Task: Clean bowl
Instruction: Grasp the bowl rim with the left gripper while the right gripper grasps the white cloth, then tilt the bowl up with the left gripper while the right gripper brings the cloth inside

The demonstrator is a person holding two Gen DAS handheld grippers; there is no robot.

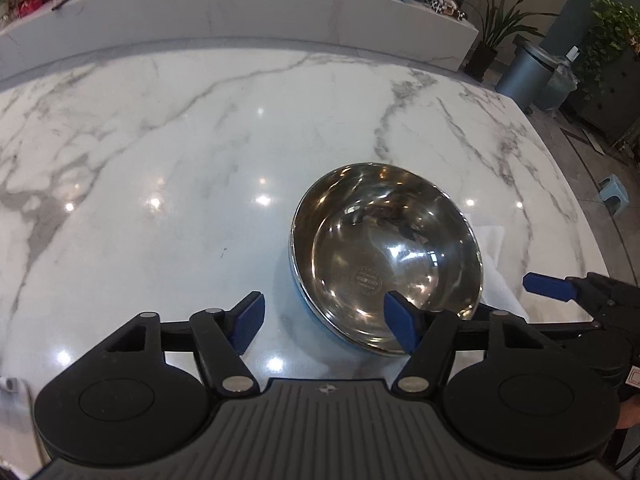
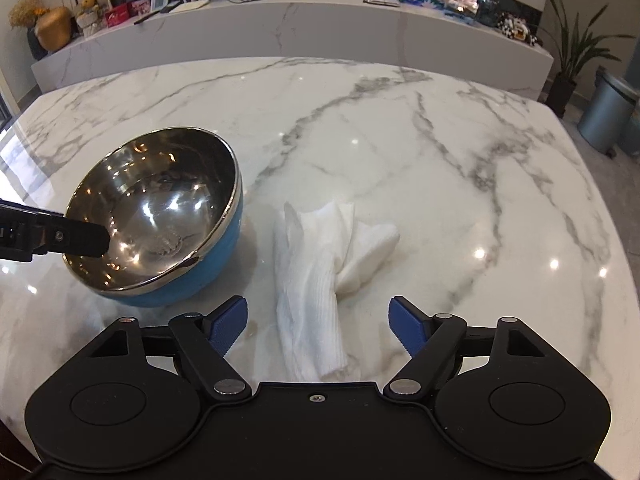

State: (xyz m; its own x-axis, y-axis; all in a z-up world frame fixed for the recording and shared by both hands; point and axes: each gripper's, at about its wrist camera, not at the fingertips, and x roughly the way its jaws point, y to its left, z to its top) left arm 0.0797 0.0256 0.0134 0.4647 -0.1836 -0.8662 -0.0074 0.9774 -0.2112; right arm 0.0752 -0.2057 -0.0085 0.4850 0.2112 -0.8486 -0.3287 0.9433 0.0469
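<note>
Two grippers, both with jaws apart and nothing clamped. Our left gripper (image 1: 325,322) straddles the near rim of the bowl (image 1: 386,256), one finger inside, one outside; pads not yet pressing, as far as we can see. Bowl sits upright on the marble table (image 2: 400,140), steel inside, blue outside. Our right gripper (image 2: 318,326) hangs over the white cloth (image 2: 316,280), which lies crumpled just beside the bowl. Risks, as we judge them: the smooth rim slipping from a shallow pinch, the bowl skating on polished marble, or the loose cloth bunching and being only half caught.
</note>
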